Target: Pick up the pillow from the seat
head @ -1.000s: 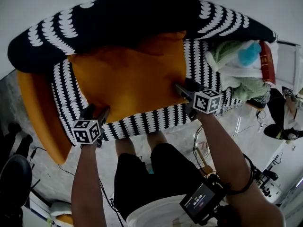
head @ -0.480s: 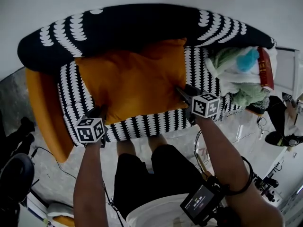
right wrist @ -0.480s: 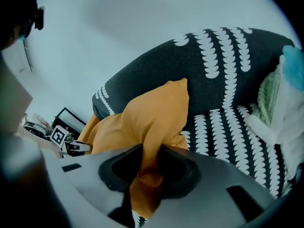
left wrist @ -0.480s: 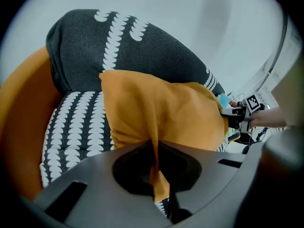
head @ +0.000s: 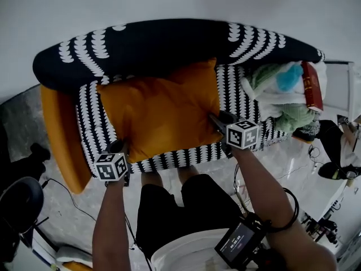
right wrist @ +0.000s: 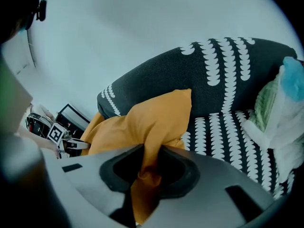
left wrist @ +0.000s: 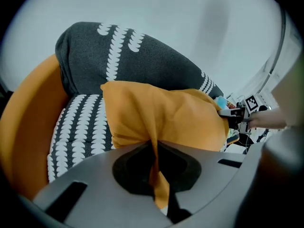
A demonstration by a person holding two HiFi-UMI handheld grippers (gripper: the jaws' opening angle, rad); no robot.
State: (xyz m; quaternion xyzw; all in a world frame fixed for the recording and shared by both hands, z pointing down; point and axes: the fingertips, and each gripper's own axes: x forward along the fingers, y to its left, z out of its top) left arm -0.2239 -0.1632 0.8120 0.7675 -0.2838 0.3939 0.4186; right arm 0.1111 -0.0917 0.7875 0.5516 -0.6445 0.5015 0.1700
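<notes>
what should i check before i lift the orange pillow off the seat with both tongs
1. Left tongs shut on the orange fabric pillow, corner fabric pinched thin between them: ok.
2. Right tongs on the opposite front corner, jaws closing with bunched fabric between them: ok.
3. The two grips sit at opposite ends of the pillow's front edge, so the lift should be level: ok.
4. Pillow off the black and white patterned seat: not ok, it lies on it.
5. Heap of green, white and blue cloth at the seat's right end apart from the pillow: ok.
6. Thin pinches will hold the pillow's weight: cannot tell.
</notes>
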